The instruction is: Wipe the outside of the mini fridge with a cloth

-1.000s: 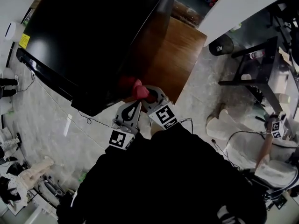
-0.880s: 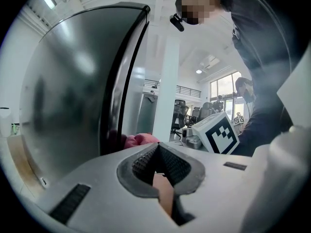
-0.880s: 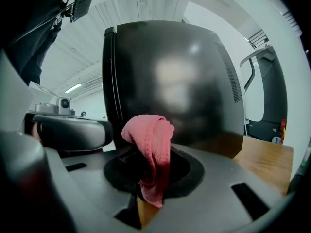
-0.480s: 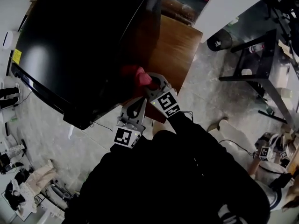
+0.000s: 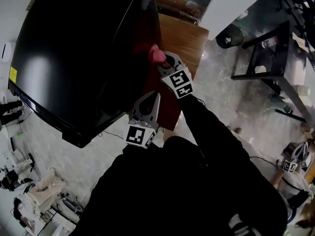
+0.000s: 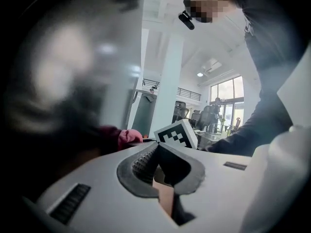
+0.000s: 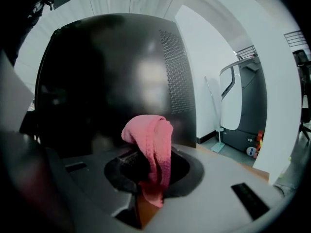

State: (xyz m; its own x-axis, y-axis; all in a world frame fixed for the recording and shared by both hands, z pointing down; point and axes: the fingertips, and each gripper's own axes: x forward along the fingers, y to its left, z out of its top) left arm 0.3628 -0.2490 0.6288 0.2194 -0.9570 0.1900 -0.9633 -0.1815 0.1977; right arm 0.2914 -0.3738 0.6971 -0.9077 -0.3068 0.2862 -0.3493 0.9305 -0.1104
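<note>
Gripping bunched pink cloth (image 7: 151,142) beside glossy black fridge (image 5: 74,48).

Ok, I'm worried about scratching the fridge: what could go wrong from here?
The pink cloth is only a small wad pinched in the right gripper, so bare jaw could scrape the glossy fridge. The cloth might slip out under drag. The shut, empty left gripper sits close to the fridge and could bump it.

Head view looks steeply down; gripper views closely face the mini fridge (image 5: 74,58).
</note>
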